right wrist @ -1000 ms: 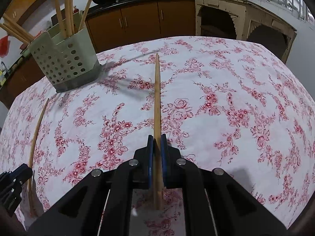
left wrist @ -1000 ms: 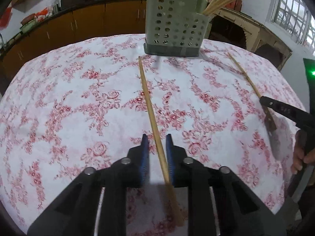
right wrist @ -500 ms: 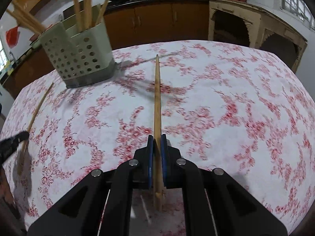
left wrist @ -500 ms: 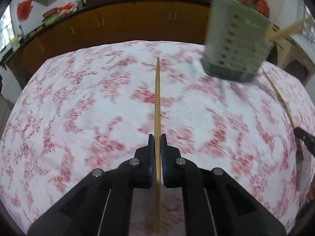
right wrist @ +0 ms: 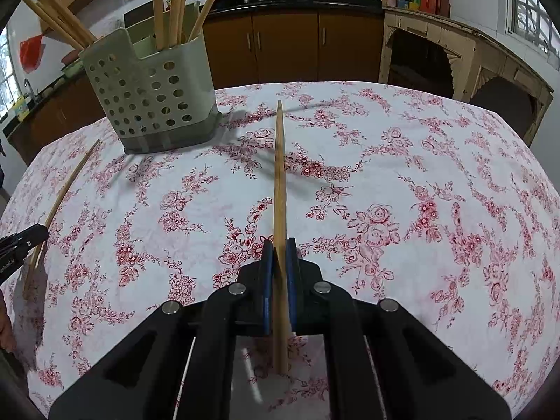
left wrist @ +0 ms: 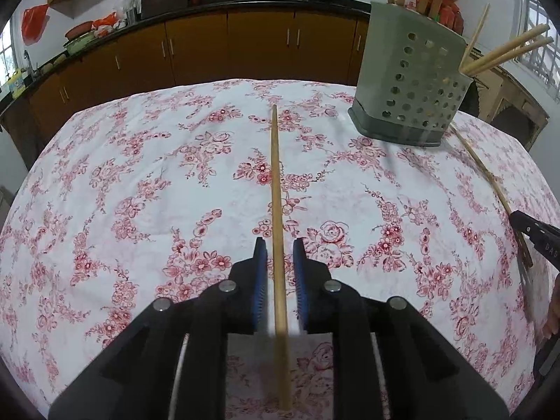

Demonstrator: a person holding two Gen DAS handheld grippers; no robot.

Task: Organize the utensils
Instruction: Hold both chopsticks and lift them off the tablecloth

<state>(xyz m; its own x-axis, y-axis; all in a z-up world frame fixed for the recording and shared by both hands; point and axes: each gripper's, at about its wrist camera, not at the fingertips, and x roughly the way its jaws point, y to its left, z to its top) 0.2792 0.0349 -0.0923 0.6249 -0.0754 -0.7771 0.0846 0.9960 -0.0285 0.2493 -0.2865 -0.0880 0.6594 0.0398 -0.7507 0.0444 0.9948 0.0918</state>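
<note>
Chopsticks are the work here: thin, stiff, light sticks of pale wood, smooth enough to roll or pivot if pinched off-centre, and unlikely to break under a gentle squeeze. Each is best taken near its thick end, across its width, so the long forward part acts as a pointer toward the holder.

Left gripper [left wrist: 280, 273] points steeply down at the bench [left wrist: 140, 182], which is covered in a red-flowered cloth. One chopstick [left wrist: 276, 182] runs straight between its blue fingers [left wrist: 260, 280], but these are opening and a gap shows on both sides, so the stick is not squeezed; I cannot tell whether it lies on the cloth or hangs loosely.

Right gripper [right wrist: 280, 269] tilts down likewise, its fingers closed tight on a second chopstick [right wrist: 279, 175], held near the thick end with the tip aimed past the grey perforated holder [right wrist: 150, 98]. That holder stands upright on the bench and already carries several sticks.

For the left side, a firmer re-grip looks needed before lifting, or the stick may slide out.
</note>
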